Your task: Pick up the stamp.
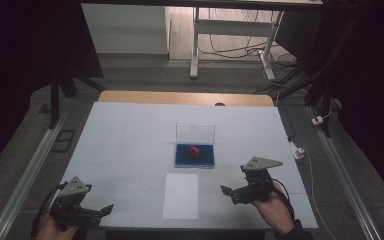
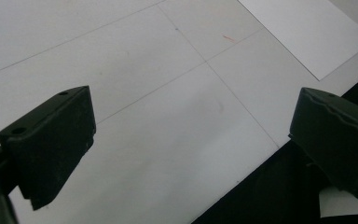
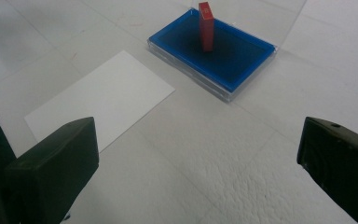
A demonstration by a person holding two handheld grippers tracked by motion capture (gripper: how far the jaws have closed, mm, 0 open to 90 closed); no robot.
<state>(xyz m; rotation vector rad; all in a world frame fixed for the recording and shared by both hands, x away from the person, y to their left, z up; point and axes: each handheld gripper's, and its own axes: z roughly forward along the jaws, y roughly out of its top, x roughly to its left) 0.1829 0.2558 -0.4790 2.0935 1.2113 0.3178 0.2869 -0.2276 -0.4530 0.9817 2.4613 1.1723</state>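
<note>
A lab: floor rails (image 1: 27, 172) (dark curtains (image 1: 25, 45)), loose cables (image 1: 240, 50).

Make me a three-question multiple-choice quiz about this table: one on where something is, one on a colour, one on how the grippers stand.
1. Where does the red block stand?
A. on the white sheet
B. in the blue tray
C. between the left gripper's jaws

2. What colour is the sheet lying near the table's front edge?
A. white
B. yellow
C. green

3. How do the two grippers stand?
A. both shut on the block
B. one open, one shut
C. both open and holding nothing

Answers: 1 B, the block stands upright inside the blue tray. 2 A, the sheet is plain white. 3 C, the left gripper and the right gripper each show jaws wide apart with bare table between them.
</note>
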